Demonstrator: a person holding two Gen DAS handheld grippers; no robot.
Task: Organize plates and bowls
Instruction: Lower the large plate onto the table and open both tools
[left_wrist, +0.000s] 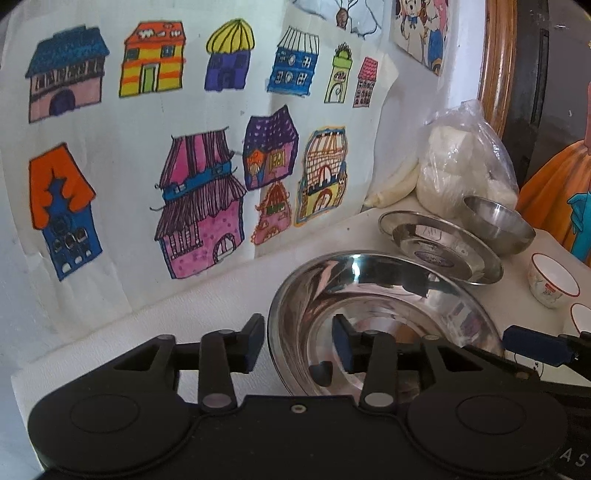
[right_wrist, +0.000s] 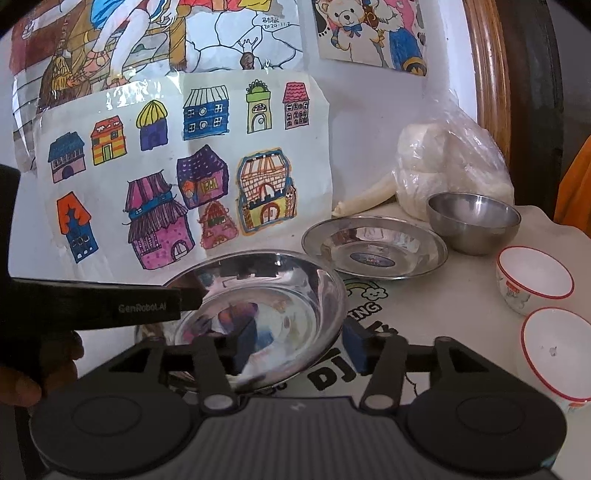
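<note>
Straddling rim of large steel plate (left_wrist: 380, 314), left gripper (left_wrist: 297, 341) fingers apart, one pad outside, one inside, not yet clamped. Right gripper (right_wrist: 299, 347) likewise spread across opposite rim. Step, I judge: grasping plate. Next: close, lift, stack onto smaller steel plate (right_wrist: 373, 247) ahead-right, steel bowl (right_wrist: 474, 221) beyond.

Between the dark blue fingers (right_wrist: 356, 345) sits a mirror-bright silver plate (right_wrist: 258, 314). Beyond it, a silver dish (right_wrist: 373, 245) with a blue centre sticker, a grey steel bowl (right_wrist: 474, 221), and 2 white red-rimmed bowls (right_wrist: 533, 278) on the cream tabletop (right_wrist: 443, 295).
</note>
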